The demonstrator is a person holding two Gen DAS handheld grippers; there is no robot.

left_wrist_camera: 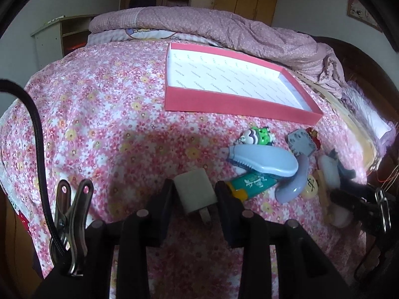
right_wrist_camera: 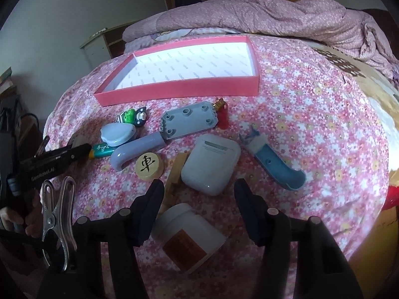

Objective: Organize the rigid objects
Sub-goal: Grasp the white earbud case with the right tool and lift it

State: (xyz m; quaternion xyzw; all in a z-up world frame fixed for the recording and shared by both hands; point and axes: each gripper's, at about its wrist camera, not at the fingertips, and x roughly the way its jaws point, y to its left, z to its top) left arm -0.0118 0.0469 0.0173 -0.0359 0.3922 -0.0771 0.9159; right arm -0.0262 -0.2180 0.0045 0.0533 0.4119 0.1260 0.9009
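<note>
My left gripper (left_wrist_camera: 194,191) is shut on a white plug charger (left_wrist_camera: 195,191), held just above the flowered bedspread. A pink tray (left_wrist_camera: 224,101) with a white lining lies ahead of it, with nothing in it; it also shows in the right wrist view (right_wrist_camera: 179,91). My right gripper (right_wrist_camera: 198,194) is open above a white jar (right_wrist_camera: 189,236), with a white earbud case (right_wrist_camera: 210,164) just beyond its fingertips. Nearby lie a wooden chess piece (right_wrist_camera: 149,166), a grey hooked handle (right_wrist_camera: 136,150), a grey studded plate (right_wrist_camera: 189,120) and a blue hooked piece (right_wrist_camera: 276,162).
More small items lie left of the pile: a light blue tape dispenser (left_wrist_camera: 264,159), a teal lighter (left_wrist_camera: 251,184), a green-and-white charm (left_wrist_camera: 256,137), a red figure (right_wrist_camera: 222,115). A rumpled pink quilt (left_wrist_camera: 224,32) lies behind the tray. The bed edge drops off at right.
</note>
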